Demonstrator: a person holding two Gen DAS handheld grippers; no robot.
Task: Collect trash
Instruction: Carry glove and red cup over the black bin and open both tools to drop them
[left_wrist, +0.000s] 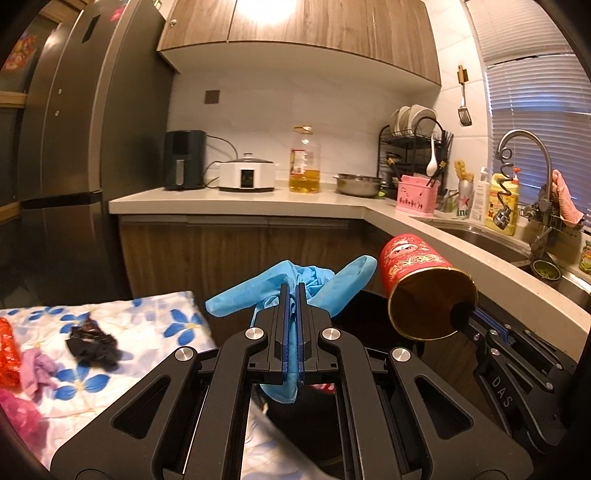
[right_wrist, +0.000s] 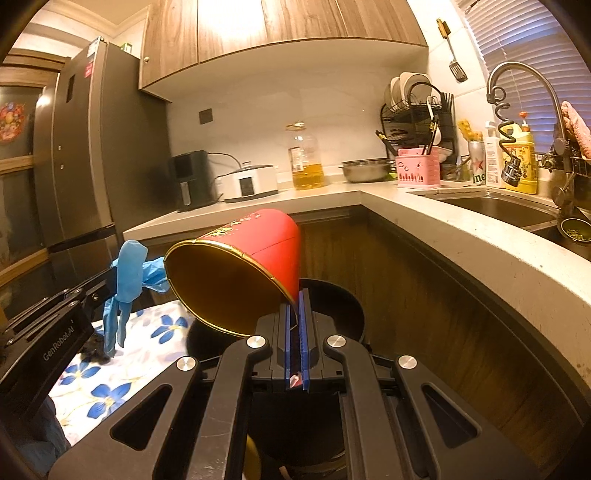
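My left gripper (left_wrist: 293, 291) is shut on a crumpled blue glove (left_wrist: 236, 299), which hangs out on both sides of the pads. To its right, my right gripper (right_wrist: 295, 295) is shut on the rim of an empty red can (right_wrist: 266, 240) with a gold inside, tilted with its mouth toward me. Both hover over a black bin (right_wrist: 340, 299) on the floor by the counter. The left wrist view shows the can (left_wrist: 410, 269) and the right gripper (left_wrist: 465, 312). The right wrist view shows the glove (right_wrist: 129, 273) at the left.
A flower-print cloth (left_wrist: 147, 317) covers the table at the left, with a black scrap (left_wrist: 92, 341), a purple scrap (left_wrist: 37, 369) and a red wrapper (left_wrist: 7, 354) on it. A kitchen counter (right_wrist: 461, 236) with a sink (right_wrist: 491, 210) curves along the right. A fridge (left_wrist: 66, 147) stands far left.
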